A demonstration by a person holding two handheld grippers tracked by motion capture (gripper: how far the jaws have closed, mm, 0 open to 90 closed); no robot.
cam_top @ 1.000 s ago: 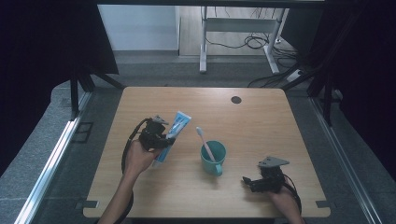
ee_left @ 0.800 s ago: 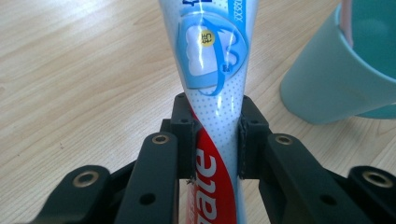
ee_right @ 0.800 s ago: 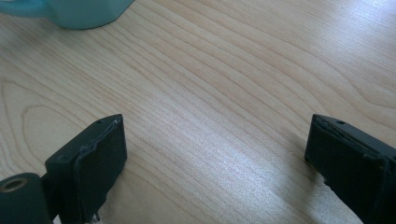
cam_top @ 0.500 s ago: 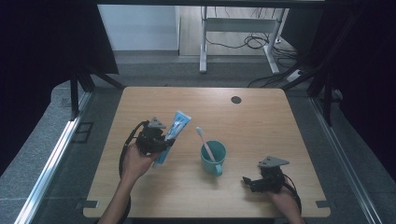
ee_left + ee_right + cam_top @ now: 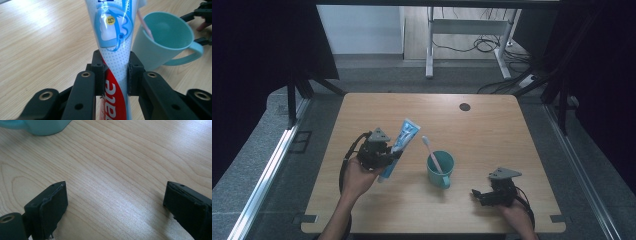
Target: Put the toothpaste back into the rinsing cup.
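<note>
A blue, white and red toothpaste tube (image 5: 398, 146) is held off the table at the left, its wide end pointing away from the person. My left gripper (image 5: 388, 156) is shut on it; in the left gripper view both pads press the toothpaste tube (image 5: 115, 52) at its narrow part. A teal mug (image 5: 440, 168) stands at the table's middle with a pink-and-white toothbrush (image 5: 432, 152) leaning in it. The mug (image 5: 165, 40) lies just right of the tube. My right gripper (image 5: 476, 194) rests low near the front right, jaws wide apart over bare wood (image 5: 115, 195).
The wooden table (image 5: 492, 130) has a dark round hole (image 5: 464, 106) near its far edge. Beyond it stand a metal frame and cables on the floor. The mug's base (image 5: 42, 126) shows at the top left of the right gripper view.
The left hand has lifted the toothpaste tube a little and drifted slightly. The right gripper has stayed put.
</note>
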